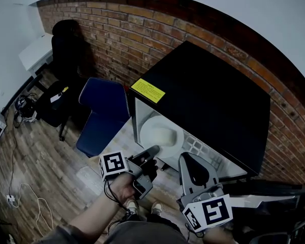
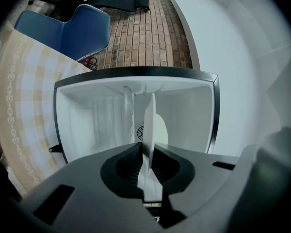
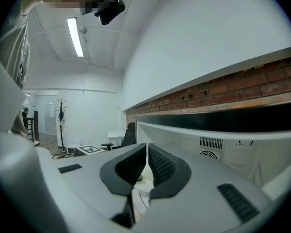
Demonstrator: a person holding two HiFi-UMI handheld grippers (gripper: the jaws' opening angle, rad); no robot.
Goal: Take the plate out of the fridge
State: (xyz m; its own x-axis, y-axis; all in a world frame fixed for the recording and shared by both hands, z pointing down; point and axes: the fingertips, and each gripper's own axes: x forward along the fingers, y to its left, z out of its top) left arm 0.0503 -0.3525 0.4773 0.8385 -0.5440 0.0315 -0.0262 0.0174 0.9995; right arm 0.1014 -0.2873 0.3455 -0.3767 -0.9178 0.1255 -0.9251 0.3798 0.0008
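Well, we have the left tongs (image 1: 152,152) clamped on the rim of the white plate (image 1: 161,134), which sits inside the open fridge (image 1: 208,95) at twelve o'clock from them (the left gripper view shows it edge-on between the pads). Our right tongs (image 1: 195,171), at four o'clock of the plate, are pinched together and hold nothing. A blue chair (image 1: 104,113) stands at nine o'clock of the fridge.

Fisheye lenses bow every straight line and leave black, rounded corners. The head view is dim: the fridge (image 1: 203,95) top is nearly black, its white interior the brightest patch. A ceiling strip light (image 3: 75,37) glares in the right gripper view; the nearest foreground looks soft.
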